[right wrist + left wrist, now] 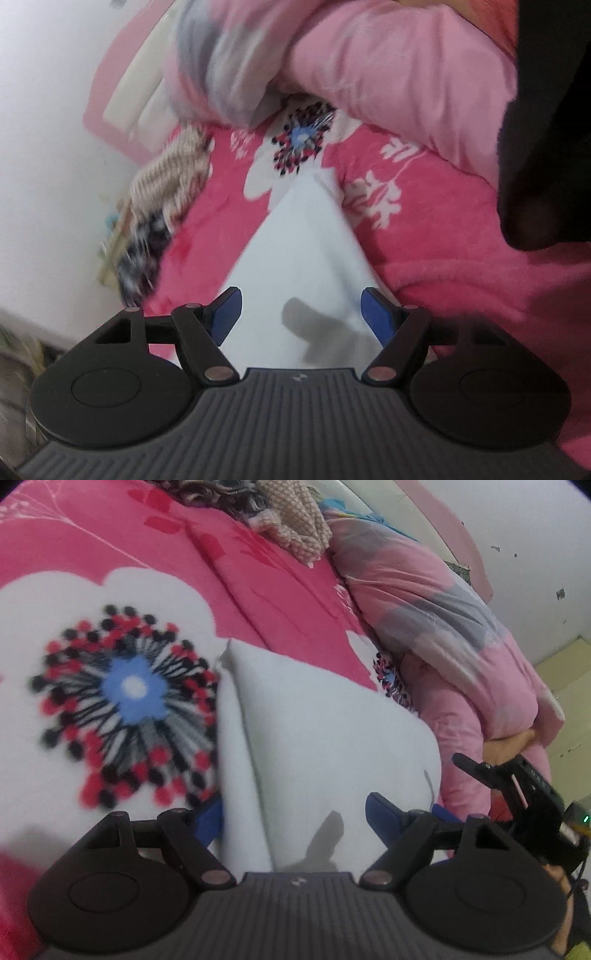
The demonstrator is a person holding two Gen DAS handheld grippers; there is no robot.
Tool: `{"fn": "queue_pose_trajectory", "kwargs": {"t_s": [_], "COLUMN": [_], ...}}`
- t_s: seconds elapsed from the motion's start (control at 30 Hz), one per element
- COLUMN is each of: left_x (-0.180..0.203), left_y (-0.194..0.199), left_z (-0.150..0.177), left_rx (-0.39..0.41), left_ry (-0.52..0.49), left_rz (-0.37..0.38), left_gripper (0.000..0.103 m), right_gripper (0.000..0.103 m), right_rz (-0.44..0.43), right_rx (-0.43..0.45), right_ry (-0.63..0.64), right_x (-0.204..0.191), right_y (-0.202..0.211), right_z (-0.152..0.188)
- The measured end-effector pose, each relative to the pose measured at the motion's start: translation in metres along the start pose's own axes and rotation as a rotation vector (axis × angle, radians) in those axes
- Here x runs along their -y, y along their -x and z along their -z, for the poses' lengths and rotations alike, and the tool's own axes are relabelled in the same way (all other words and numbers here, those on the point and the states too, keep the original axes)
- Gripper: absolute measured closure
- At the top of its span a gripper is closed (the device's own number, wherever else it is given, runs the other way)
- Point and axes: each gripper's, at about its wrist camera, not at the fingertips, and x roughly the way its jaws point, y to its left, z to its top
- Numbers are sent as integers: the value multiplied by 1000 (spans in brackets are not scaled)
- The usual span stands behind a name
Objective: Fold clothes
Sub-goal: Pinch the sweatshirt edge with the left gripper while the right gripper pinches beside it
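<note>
White cloth, the garment [325, 746] to be folded, lies on a bed spread with a pink floral sheet [266, 579]; in the left wrist view it already shows a folded edge and a long crease running toward the camera. Its near end sits between the blue pads of the left gripper [295, 816], whose fingers [384, 818] stand spread, one on each side of the cloth and not pressing it. In the right wrist view the same white piece narrows to a point away from the camera, and the right gripper [301, 314] hovers over its near edge with its fingers [376, 314] likewise parted and empty. That view is motion-blurred, so contact with the fabric cannot be judged there.

By my reading, the step in hand is the approach to a two-handed grasp on the near edge, ahead of another fold. The next move calls for both pairs of fingers to come down onto the fabric, close on the top layers together, then lift and carry the edge over evenly so the crease stays straight. A rolled pink quilt [443, 635] and a heap of knitted clothes [295, 528] lie beyond, well apart from the work.
</note>
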Motion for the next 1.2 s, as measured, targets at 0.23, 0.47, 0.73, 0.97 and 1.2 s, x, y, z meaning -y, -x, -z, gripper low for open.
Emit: {"fn": "queue_pose_trajectory", "kwargs": {"t_s": [0.23, 0.47, 0.73, 0.97, 1.2], "left_x": [-14, -28, -38, -43, -43], "left_y": [-21, -20, -19, -28, -37], "left_z": [-24, -26, -26, -32, -34], "left_rx": [23, 32, 31, 39, 84], "left_ry": [91, 139, 157, 205, 205], "left_rz": [88, 116, 118, 133, 135], "left_gripper": [23, 41, 59, 64, 74], "right_gripper": [30, 30, 29, 28, 44], "right_rz": [-51, -5, -64, -146, -186], "right_rx": [49, 74, -134, -168, -183], "right_ry": [-119, -97, -98, -174, -102], "right_x": [11, 15, 9, 13, 9], "right_y": [-23, -46, -52, -66, -90], "right_z": [-23, -39, -28, -32, -49]}}
